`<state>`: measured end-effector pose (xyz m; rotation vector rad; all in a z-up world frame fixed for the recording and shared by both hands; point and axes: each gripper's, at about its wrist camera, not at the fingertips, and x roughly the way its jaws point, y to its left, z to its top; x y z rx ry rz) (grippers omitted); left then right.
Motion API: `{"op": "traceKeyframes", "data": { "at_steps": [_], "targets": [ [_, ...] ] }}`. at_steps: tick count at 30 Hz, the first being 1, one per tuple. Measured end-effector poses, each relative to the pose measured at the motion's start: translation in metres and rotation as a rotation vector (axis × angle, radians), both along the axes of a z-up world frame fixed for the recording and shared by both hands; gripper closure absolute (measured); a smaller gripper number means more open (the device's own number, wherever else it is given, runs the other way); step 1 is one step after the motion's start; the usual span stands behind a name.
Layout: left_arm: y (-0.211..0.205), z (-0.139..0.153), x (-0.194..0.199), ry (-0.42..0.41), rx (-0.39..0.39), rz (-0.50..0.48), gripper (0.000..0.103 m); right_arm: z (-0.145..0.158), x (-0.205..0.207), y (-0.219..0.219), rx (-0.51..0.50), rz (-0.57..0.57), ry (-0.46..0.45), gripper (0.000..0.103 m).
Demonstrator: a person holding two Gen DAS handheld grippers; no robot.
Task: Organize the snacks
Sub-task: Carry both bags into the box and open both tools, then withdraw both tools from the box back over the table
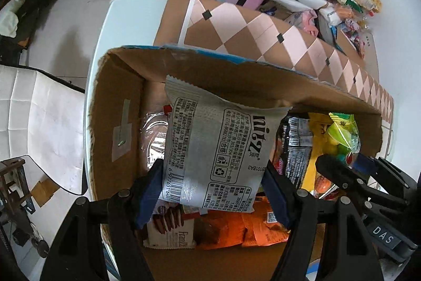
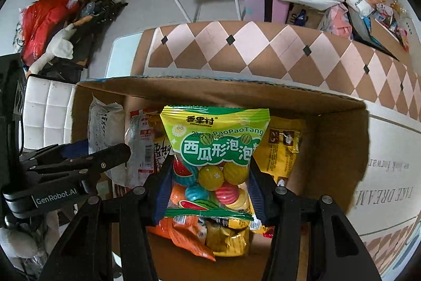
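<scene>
Pale floor and a white desk (image 1: 105,25) with a diamond-patterned mat (image 1: 252,25) fill the left wrist view, with white chairs around and a heap of snacks (image 1: 350,1) at the far right. On the desk stands an open cardboard box (image 1: 110,102). The left gripper (image 1: 213,191) points down into it, its blue pads pressed on both sides of a grey packet (image 1: 215,136) printed with black text and a barcode. The packet hangs over the left half of the box, above an orange pack (image 1: 236,231), a biscuit box (image 1: 171,231) and a clear wrapped item (image 1: 155,133). At right the right gripper (image 1: 355,162) shows side-on, holding a green bag (image 1: 342,133).

Cluttered floor, a red bag (image 2: 44,20) and a chair lie beyond the same box (image 2: 334,128) in the right wrist view. The right gripper (image 2: 210,188) is closed narrowly on the green bag (image 2: 215,144), a pack of coloured gum balls, held over the middle of the box. Under it lie yellow packs (image 2: 281,149) and an orange one (image 2: 189,236). At left the left gripper (image 2: 105,152) reaches in, with the grey packet (image 2: 105,128) beside it.
</scene>
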<state>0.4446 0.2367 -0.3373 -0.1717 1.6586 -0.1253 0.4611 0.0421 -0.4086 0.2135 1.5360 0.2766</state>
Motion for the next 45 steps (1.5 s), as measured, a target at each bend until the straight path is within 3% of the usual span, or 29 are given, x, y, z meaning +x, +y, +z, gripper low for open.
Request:
{"op": "traceKeyframes", "data": {
  "at_steps": [7,8,10,11,14,23,35,45],
  "targets": [
    [0.001,-0.009,-0.002,0.053,-0.013,-0.014,0.033,-0.023,0.009,0.004,-0.022,-0.002,0.06,0.047],
    [0.002,-0.01,-0.002,0.064,-0.017,-0.007,0.032,-0.025,0.01,0.004,-0.028,0.001,0.068,0.042],
    [0.006,-0.009,-0.002,0.069,-0.02,0.001,0.022,-0.022,0.009,0.004,-0.043,0.004,0.057,0.008],
    [0.007,-0.006,-0.004,0.06,-0.007,0.001,0.016,-0.019,0.01,0.003,-0.054,0.005,0.048,0.008],
    [0.009,0.001,-0.007,0.041,0.024,-0.003,0.015,-0.009,0.007,0.001,-0.066,0.004,0.033,0.008],
    [0.009,0.034,-0.028,-0.034,0.016,0.013,0.012,0.023,-0.023,-0.013,-0.099,-0.002,-0.009,0.008],
    [0.004,0.091,-0.112,-0.264,0.089,0.028,0.012,0.061,-0.115,-0.028,-0.141,-0.024,-0.13,0.007],
    [-0.006,0.124,-0.174,-0.372,0.132,0.021,0.012,0.105,-0.18,-0.037,-0.193,-0.051,-0.265,0.004]
  ]
}}
